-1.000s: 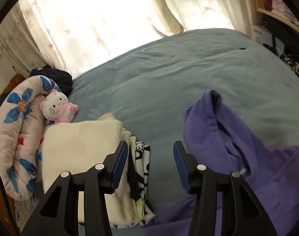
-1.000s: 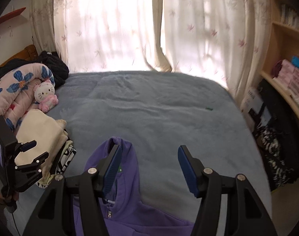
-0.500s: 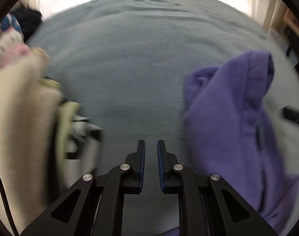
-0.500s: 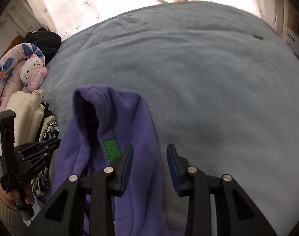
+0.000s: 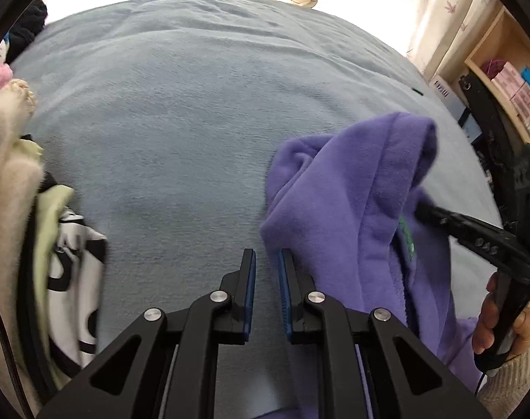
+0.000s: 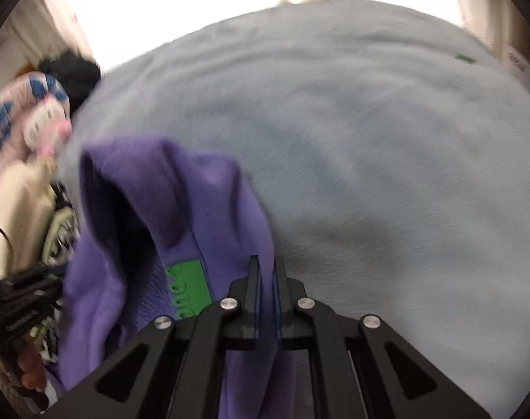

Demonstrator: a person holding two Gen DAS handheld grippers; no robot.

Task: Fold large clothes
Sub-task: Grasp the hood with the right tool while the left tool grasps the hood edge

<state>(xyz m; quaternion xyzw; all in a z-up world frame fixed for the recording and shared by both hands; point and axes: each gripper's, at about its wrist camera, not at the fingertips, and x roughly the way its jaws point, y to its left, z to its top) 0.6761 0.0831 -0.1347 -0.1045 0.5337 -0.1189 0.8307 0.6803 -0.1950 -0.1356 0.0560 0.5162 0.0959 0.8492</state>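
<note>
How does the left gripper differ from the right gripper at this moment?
The right gripper pinches the purple fleece hoodie between its jaws; the left gripper's jaws show nothing between them. The right sits on the hoodie; the left sits beside it. Both are black, jaws nearly together.

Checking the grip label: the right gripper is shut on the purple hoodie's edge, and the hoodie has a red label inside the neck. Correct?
Not quite. The right gripper is shut on the purple hoodie, but the label is green, as the right wrist view shows.

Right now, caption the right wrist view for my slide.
Right gripper shut on the purple hoodie edge, green label showing, on a blue-grey blanket.
</note>
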